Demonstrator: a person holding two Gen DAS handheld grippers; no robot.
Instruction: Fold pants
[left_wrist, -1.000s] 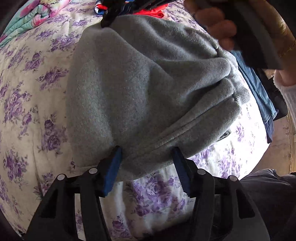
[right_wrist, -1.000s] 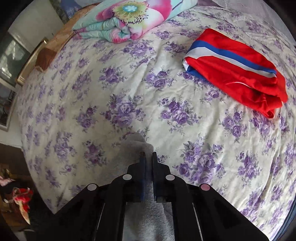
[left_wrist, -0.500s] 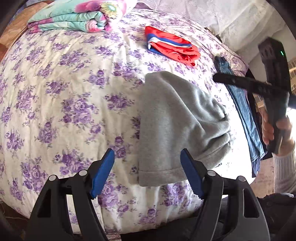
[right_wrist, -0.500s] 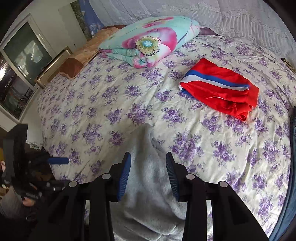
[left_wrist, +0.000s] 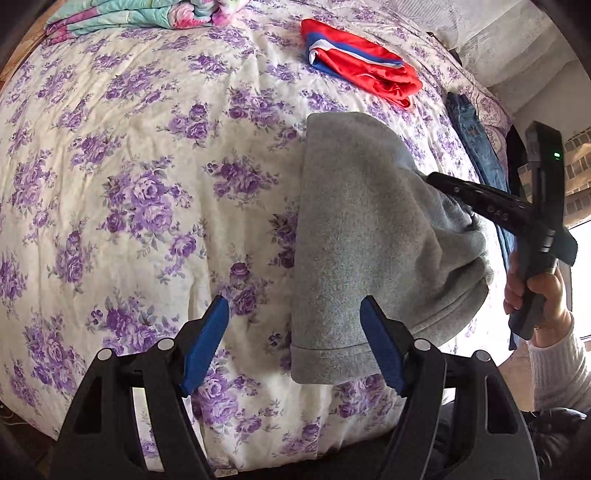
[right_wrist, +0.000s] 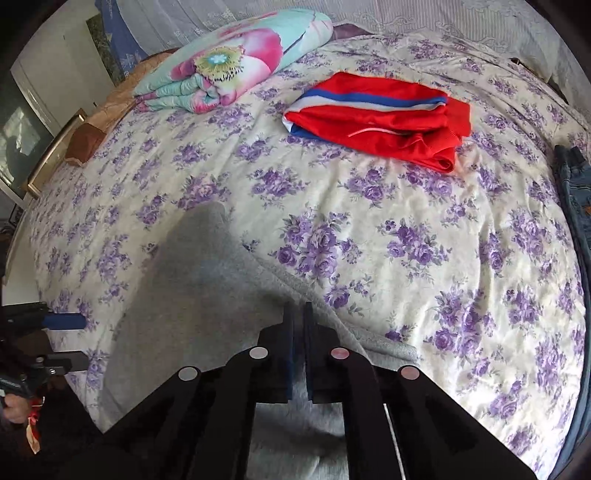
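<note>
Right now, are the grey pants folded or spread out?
Folded: the grey pants lie doubled into a compact bundle on the bed, hem edge nearest, layers stacked at the right.

A bed (right_wrist: 424, 258) fills both views, covered by a cream spread with purple flowers. Near its far side lies a folded red garment (right_wrist: 380, 118) with blue and white stripes. Well left of it rests a folded floral quilt (right_wrist: 229, 70) in teal and pink. At the bed's right edge lies what looks like blue denim (left_wrist: 476, 144), partly cut off.
</note>
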